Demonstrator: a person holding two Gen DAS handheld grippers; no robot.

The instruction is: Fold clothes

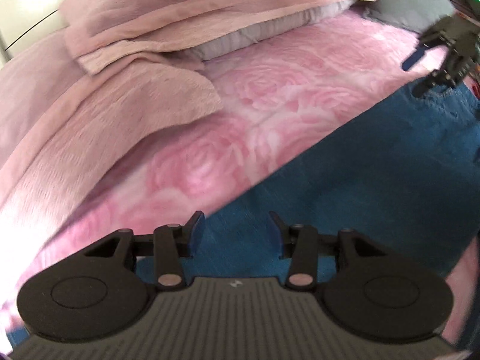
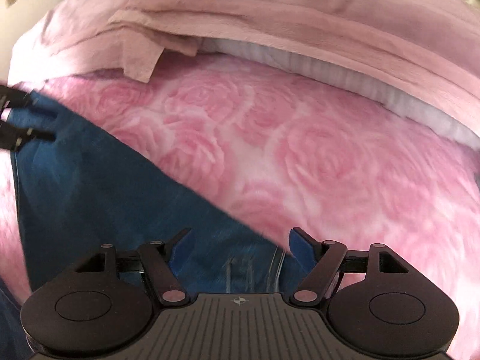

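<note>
Both wrist views, tools above the bed. My left tool (image 1: pixel 237 234) has its pads spread with nothing between them, over the blue garment (image 1: pixel 360 174), which lies flat across the lower right of the left view on the rose-patterned pink blanket (image 1: pixel 270 105). My right tool (image 2: pixel 240 246) is spread wider, also pinching nothing, above a frayed edge of the same garment (image 2: pixel 105 195) at lower centre of the right view. A folded pale pink cover (image 2: pixel 270 15) fills the top of both views. Risks, as I judge them: a pad closing too deep could catch the plush blanket along with the cloth; unequal grips at the two ends could skew the fold. Both views are blurred, so the exact edge under each tool is uncertain.
</note>
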